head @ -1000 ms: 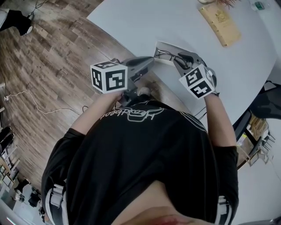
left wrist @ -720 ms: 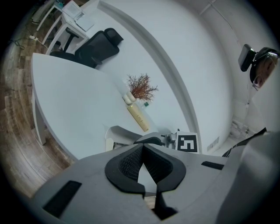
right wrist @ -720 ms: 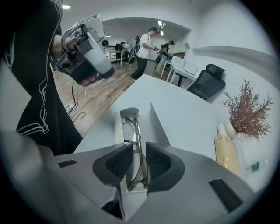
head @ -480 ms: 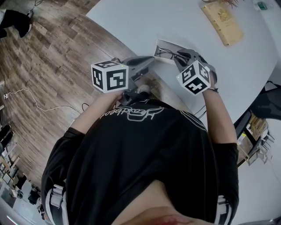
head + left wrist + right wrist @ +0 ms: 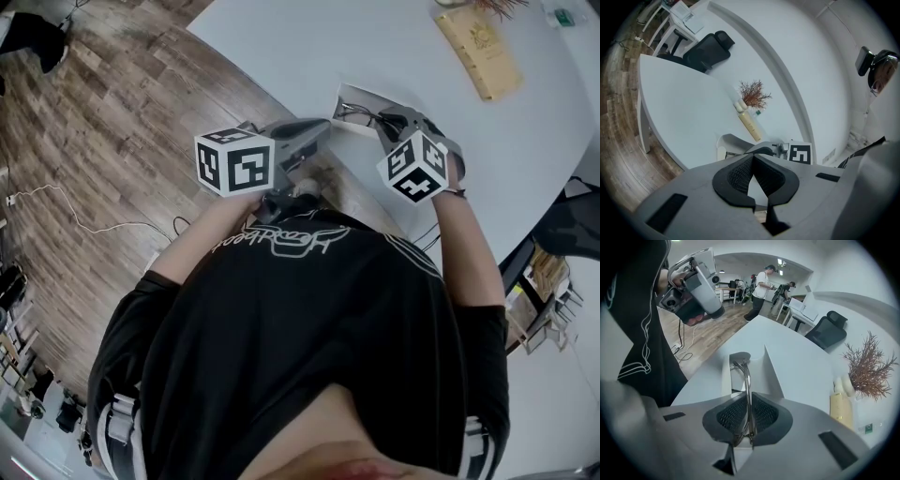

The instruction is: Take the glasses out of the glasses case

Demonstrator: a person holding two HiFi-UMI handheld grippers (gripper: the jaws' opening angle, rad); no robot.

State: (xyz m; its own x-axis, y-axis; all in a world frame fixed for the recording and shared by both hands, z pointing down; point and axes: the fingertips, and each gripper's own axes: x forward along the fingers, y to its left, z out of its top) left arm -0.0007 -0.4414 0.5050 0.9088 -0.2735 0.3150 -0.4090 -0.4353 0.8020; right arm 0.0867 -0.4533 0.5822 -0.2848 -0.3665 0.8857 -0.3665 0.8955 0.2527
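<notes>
A white glasses case [image 5: 349, 98] lies open near the table's front edge; it also shows in the right gripper view [image 5: 771, 373] and, small, in the left gripper view [image 5: 726, 143]. Thin metal-framed glasses [image 5: 746, 380] reach from the case's inside back to my right gripper [image 5: 747, 420], which is shut on their frame. From the head view this gripper [image 5: 384, 120] sits at the case's right end with the glasses [image 5: 356, 115]. My left gripper [image 5: 323, 127] hovers left of the case, above the table edge. Its jaws [image 5: 752, 159] are shut with nothing between them.
A tan box [image 5: 478, 52] lies at the table's far right, beside a dried plant [image 5: 869, 366]. Wooden floor [image 5: 94, 141] lies left of the table's curved edge. A black office chair [image 5: 827, 331] and people [image 5: 761, 284] are beyond the table.
My right gripper shifted slightly up and left toward the case and turned a little, still shut on the glasses. The left gripper stayed nearly still.
</notes>
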